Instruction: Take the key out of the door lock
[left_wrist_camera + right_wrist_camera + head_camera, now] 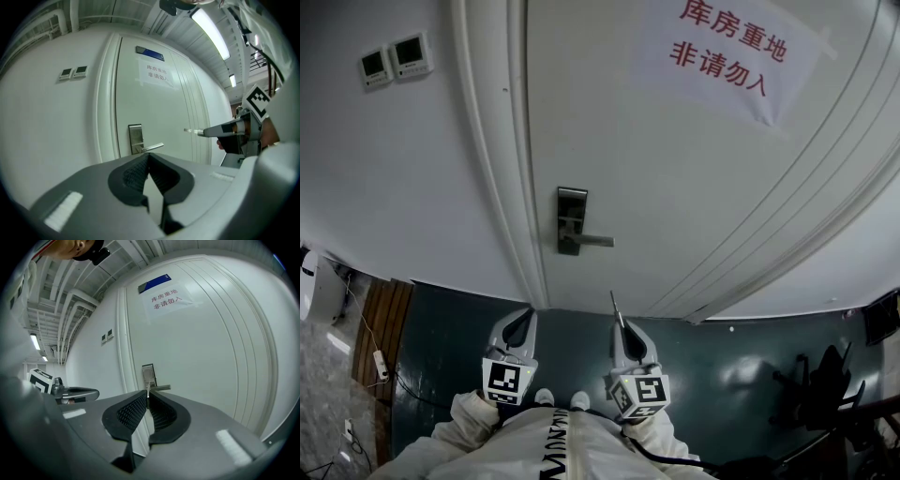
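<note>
The white door point(675, 187) fills the far side of the scene. On it hangs a paper sign point(727, 52) with red Chinese characters, and above the sign there is a small blue plate point(150, 53). Near the left edge of the door sits the metal lock plate point(571, 217), with a lever handle point(595, 241) that points to the right. On the wall, to the left of the door, two small control panels point(394, 58) are fixed side by side. The floor point(459, 328) is dark green. On its left part lies a white power strip point(380, 364), and at the far right stands a black chair point(825, 384). Between the grippers and the door only the bare floor shows.

The person stands facing the door; a white sleeve point(464, 412) and the tips of white shoes point(546, 397) show at the near edge. Both grippers are held low in front of the body, side by side, a little apart from each other. They point toward the door and are well apart from the lock plate. The left gripper point(525, 317) has its jaws together at the tips, with nothing between them. The right gripper point(619, 323) has its jaws pressed on the key point(614, 302). The thin metal blade of the key sticks out past the jaw tips toward the door. The key is out of the lock, free in the air.
</note>
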